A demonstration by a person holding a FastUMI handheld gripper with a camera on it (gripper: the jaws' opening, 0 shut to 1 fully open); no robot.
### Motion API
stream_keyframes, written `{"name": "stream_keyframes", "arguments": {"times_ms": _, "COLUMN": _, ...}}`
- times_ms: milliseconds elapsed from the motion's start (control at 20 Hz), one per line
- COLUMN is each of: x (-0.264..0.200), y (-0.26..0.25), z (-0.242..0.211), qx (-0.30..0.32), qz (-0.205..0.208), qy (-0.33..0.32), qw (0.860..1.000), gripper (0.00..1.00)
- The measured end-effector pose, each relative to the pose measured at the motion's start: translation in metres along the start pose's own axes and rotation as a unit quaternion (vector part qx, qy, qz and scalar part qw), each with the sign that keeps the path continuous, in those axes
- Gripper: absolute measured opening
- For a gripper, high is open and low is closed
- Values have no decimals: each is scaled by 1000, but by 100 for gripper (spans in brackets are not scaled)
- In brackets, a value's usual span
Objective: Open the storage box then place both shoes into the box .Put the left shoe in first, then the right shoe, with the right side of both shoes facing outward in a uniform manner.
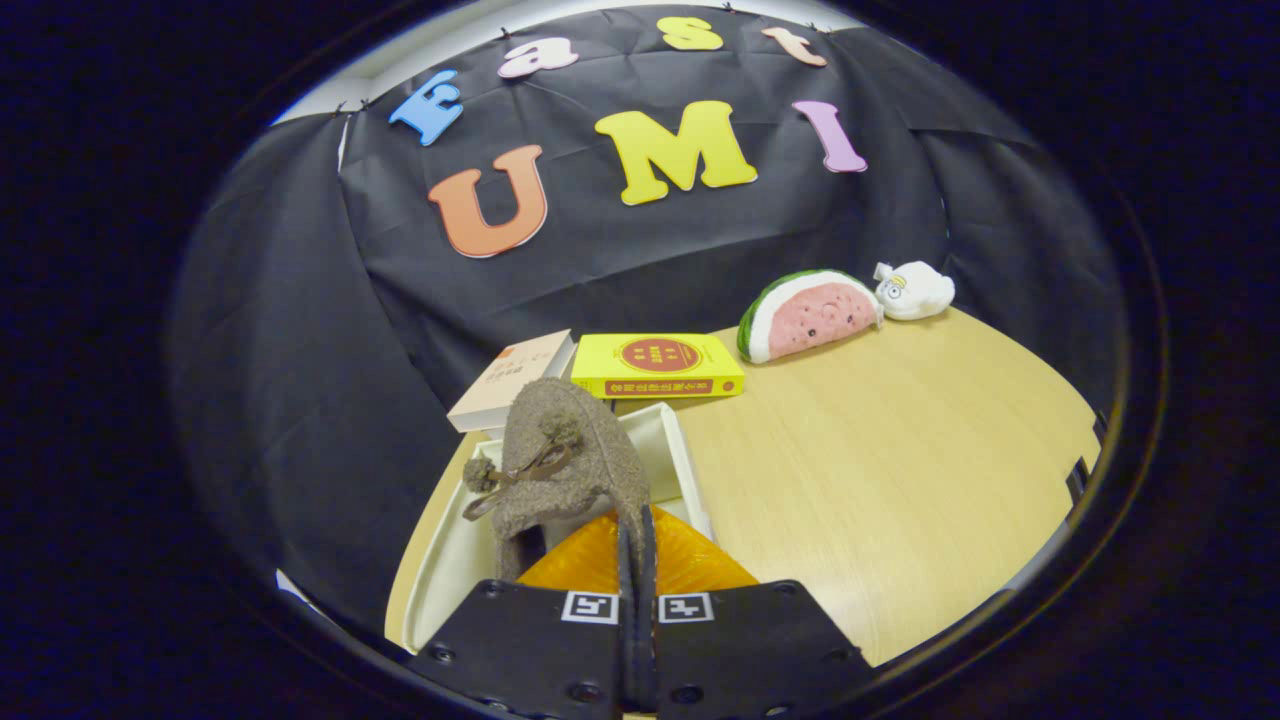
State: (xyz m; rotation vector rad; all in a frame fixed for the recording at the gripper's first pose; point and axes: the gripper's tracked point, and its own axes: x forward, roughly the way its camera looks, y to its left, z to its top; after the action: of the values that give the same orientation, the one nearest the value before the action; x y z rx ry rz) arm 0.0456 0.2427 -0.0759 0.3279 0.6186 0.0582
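The tongs (637, 545) were closed on the rim of a fuzzy brown shoe (560, 460), both fingers pressed together with the shoe's edge pinched between them. The shoe hung just ahead of the fingers, toward eleven o'clock from their tips, its opening turned down and a small brown bow with pompoms (520, 472) showing on its upper. It was held above the white storage box (672, 452), which stood open on the tabletop (880, 470) directly beyond the tongs. An orange translucent panel (690, 562), seemingly the box's front flap, lay at the box's near end just beneath the fingers. Whether the shoe touched the box floor could not be determined. Beyond the box, at twelve o'clock, a yellow book (660, 365) lay flat, with a pale book (512, 380) just beside it at eleven o'clock. At one o'clock a watermelon-slice plush (808, 314) rested against the booth wall, touching a small white plush toy (915, 290) on its far side.
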Motion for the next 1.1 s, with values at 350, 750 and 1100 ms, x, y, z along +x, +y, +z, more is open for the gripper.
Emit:
{"name": "stream_keyframes", "arguments": {"times_ms": 350, "x": -4, "y": 1, "z": -4, "qx": 3, "qz": 18, "qy": -25, "qw": 1000, "gripper": 11}}
{"name": "stream_keyframes", "arguments": {"times_ms": 750, "x": -38, "y": 0, "z": 35, "qx": -47, "qz": 40, "qy": -133, "qw": 989, "gripper": 54}}
{"name": "stream_keyframes", "arguments": {"times_ms": 1100, "x": -103, "y": -21, "z": 65, "qx": -117, "qz": 39, "qy": -237, "qw": 964, "gripper": 90}}
